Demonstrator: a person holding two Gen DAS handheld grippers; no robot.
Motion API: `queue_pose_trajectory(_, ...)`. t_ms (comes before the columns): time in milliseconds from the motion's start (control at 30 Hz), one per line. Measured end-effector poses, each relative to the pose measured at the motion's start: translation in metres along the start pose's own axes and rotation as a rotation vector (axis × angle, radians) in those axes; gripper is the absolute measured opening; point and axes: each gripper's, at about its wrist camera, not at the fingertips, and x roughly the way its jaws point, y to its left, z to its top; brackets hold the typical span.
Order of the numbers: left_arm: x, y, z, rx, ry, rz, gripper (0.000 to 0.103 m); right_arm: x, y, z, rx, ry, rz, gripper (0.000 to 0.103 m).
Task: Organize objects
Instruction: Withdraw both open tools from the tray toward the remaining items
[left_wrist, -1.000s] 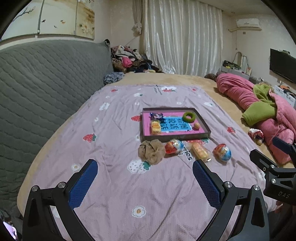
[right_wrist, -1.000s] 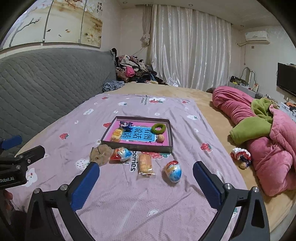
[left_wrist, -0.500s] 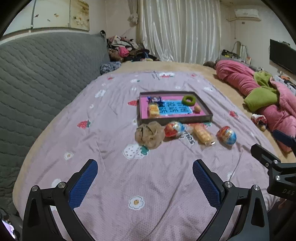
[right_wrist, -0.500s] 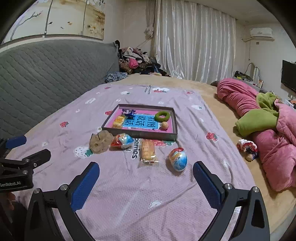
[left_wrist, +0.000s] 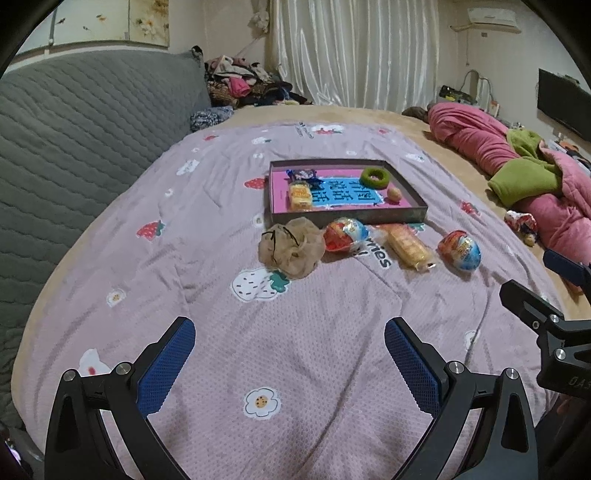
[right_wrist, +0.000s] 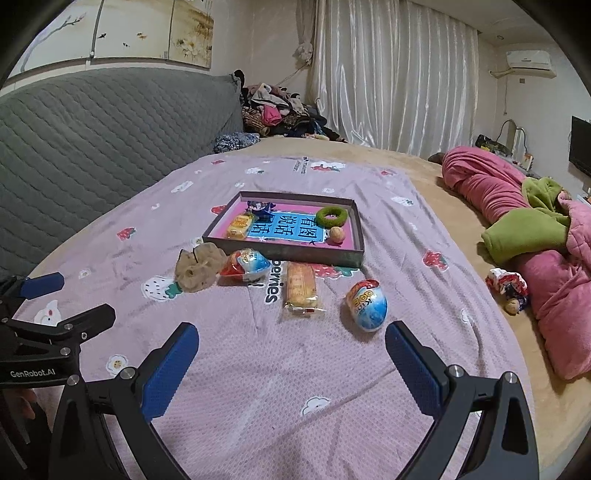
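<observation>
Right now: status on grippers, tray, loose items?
Left gripper and right gripper open, empty. Tray part-filled; four items loose before it, nearest egg. Path clear.

A home bedroom: a bed (right_wrist: 424, 155) with padded headboard (right_wrist: 92, 122), curtains (right_wrist: 395, 74) and piled clothes (right_wrist: 280, 114).

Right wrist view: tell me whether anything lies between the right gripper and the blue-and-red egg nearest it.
Nothing visible does. The right gripper is open and empty, and only bare bedspread separates it from the egg. The wrapped snack lies beside the egg, off that path.
</observation>
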Motion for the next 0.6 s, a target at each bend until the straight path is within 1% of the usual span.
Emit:
queue_pose_trajectory(367, 0.028, -0.001, 0.003, 0.008, 0.016, -0.011, 0.102, 0.035, 0.001, -0.001, -0.020, 0.049, -0.004, 0.102)
queue_pose_trajectory(600, 0.049, -0.003, 0.005, 0.017, 0.042, -0.013, 0.102, 0.054, 0.003, 0.000, -0.023, 0.066, 0.001, 0.102)
